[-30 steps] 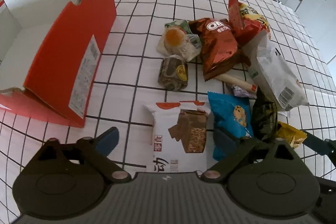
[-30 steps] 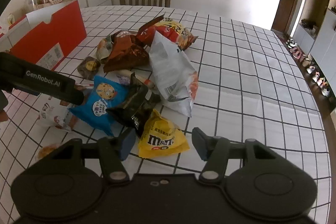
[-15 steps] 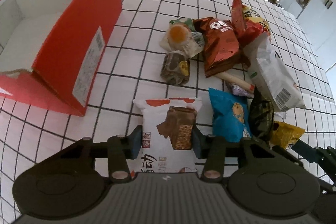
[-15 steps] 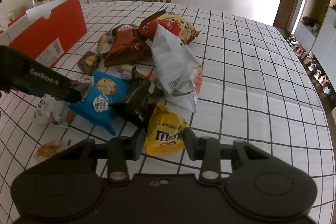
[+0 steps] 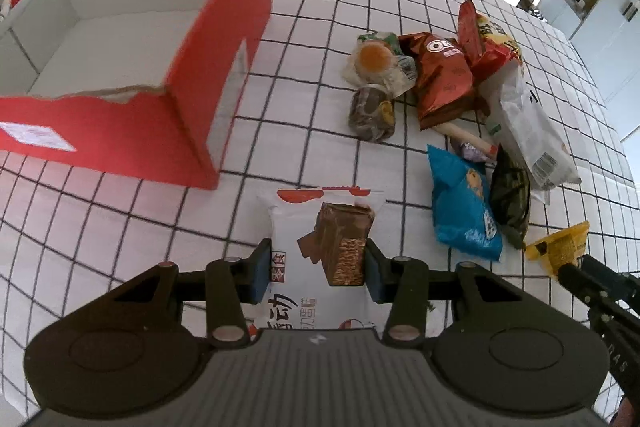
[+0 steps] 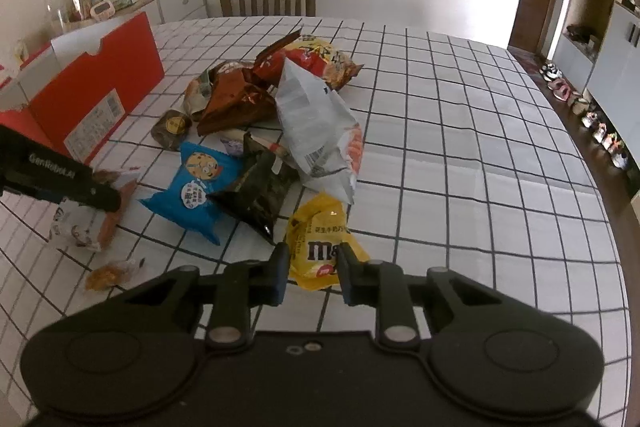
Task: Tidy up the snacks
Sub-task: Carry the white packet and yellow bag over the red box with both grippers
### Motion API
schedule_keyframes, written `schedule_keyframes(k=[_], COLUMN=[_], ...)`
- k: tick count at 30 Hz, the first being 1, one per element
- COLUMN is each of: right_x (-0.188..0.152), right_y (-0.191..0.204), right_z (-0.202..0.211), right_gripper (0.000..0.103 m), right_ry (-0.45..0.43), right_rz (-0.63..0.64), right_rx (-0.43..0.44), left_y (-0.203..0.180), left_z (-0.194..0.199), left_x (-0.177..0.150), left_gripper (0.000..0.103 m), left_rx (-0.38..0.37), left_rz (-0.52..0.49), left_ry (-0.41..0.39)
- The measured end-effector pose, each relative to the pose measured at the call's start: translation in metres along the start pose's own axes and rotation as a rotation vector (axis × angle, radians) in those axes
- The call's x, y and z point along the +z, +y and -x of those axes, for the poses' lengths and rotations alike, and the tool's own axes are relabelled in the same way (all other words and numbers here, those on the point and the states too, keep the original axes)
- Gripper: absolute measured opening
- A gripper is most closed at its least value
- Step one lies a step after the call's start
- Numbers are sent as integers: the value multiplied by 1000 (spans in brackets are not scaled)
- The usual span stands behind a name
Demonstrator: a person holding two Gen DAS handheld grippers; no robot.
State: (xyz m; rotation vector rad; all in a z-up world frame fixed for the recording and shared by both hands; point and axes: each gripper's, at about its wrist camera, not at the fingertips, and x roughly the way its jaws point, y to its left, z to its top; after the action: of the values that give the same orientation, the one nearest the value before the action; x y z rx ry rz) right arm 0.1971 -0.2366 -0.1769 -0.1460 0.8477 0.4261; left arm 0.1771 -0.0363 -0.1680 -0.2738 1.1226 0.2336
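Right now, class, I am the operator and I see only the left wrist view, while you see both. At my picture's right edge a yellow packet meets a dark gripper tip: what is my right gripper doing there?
Observer: The right gripper has the yellow M&M's bag between its fingers. Its jaws have just been closing and now pinch the bag's lower part.
Operator: Is anything lying where I cannot see it?
Observer: Yes. A small orange snack in clear wrap lies by itself on the checked tablecloth. In the right wrist view it is just below the white wafer packet.
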Motion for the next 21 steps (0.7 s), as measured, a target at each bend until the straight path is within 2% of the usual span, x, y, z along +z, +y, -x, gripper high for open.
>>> schedule_keyframes(k=[13, 21], right_x=[-6, 16], right_y=[13, 49], right_z=[24, 55], right_gripper=[18, 17], right_ry=[-27, -83], right_rz=[-19, -5], right_rx=[-39, -8], left_y=[37, 63], left_z=[45, 75], left_x=[-1, 14], left_gripper=[45, 45], left_rx=[-79, -98], left_rz=[-70, -111], left_ry=[-27, -53])
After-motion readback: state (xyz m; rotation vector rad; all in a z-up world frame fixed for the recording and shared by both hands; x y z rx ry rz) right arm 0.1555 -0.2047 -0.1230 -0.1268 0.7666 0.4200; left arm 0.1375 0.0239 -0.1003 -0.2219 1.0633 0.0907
